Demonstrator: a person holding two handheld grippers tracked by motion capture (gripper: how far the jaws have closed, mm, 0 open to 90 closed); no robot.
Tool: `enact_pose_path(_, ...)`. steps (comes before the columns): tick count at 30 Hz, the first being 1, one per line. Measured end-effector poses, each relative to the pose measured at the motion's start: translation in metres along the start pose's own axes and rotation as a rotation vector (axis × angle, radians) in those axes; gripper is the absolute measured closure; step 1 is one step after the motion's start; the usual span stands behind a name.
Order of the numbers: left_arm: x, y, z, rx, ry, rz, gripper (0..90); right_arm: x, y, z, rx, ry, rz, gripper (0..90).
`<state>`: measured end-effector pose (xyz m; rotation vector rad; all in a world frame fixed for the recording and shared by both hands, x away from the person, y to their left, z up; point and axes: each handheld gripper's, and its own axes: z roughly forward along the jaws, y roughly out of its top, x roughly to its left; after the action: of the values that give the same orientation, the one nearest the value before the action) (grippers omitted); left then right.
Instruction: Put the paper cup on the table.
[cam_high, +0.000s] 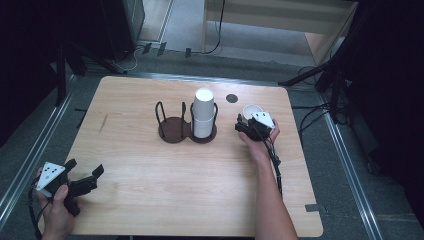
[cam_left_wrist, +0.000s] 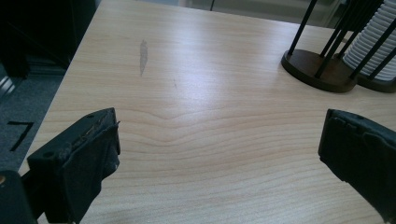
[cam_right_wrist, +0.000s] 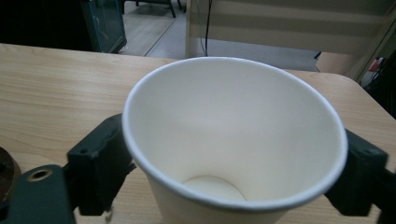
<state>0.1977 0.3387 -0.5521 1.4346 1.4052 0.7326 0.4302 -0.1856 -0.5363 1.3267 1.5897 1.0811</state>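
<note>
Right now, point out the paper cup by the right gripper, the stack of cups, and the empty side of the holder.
paper cup (cam_right_wrist: 233, 135), right gripper view, on its inner wall.
stack of cups (cam_high: 203, 107), high view, on the stack's side.
empty holder base (cam_high: 172, 130), high view, on the dark round base.

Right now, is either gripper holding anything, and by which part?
Left gripper: nothing, jaws open. Right gripper: a cup sits between its jaws, flanked just below the rim; whether they grip it cannot be told.

Dim, soft focus; tabletop (cam_left_wrist: 219, 116) glare.
</note>
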Motion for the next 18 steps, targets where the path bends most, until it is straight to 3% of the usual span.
enact_pose_path(4,0.0,0.0,0.0,0.0,0.0,0.0,0.0,-0.001,0.001,-0.002,0.007,0.017,0.006,1.4)
enact_pose_path(12,0.001,0.0,0.0,-0.002,-0.001,-0.008,0.0,-0.006,0.0,-0.012,0.022,0.044,0.006,0.0)
enact_pose_path(18,0.0,0.0,0.0,-0.001,-0.001,-0.004,0.0,-0.011,0.0,-0.021,0.003,0.058,0.001,0.0)
